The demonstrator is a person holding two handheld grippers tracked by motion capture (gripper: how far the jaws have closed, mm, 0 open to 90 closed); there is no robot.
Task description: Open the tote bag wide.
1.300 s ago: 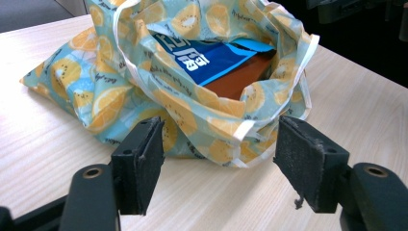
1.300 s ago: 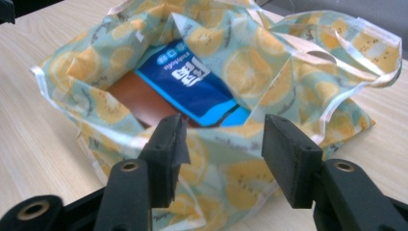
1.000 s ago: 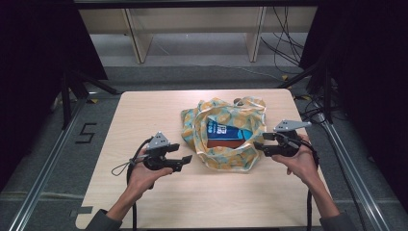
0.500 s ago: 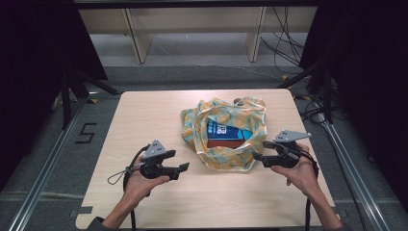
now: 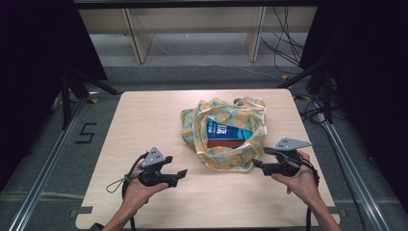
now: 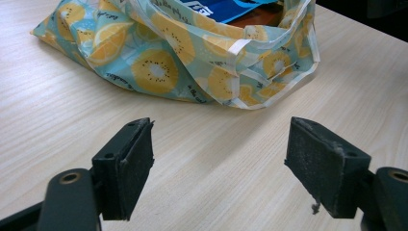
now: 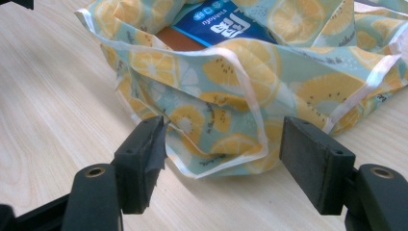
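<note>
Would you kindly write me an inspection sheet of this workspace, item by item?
Surface: light wooden table, bare around the bag.
Job's things: fruit-print bag lies open at mid-table; blue packet on a brown item inside.
Clutter: nothing seen.
Grippers: left gripper open, off the bag, nothing between its jaws; right gripper open, the bag's edge lying between its jaws in the right gripper view, pads not pressing. Both have just been opening.
Cables: black cable loops from the left gripper; loose cables on the floor behind.
Surroundings: wooden shelf legs beyond the table, metal rails at the sides.
</note>
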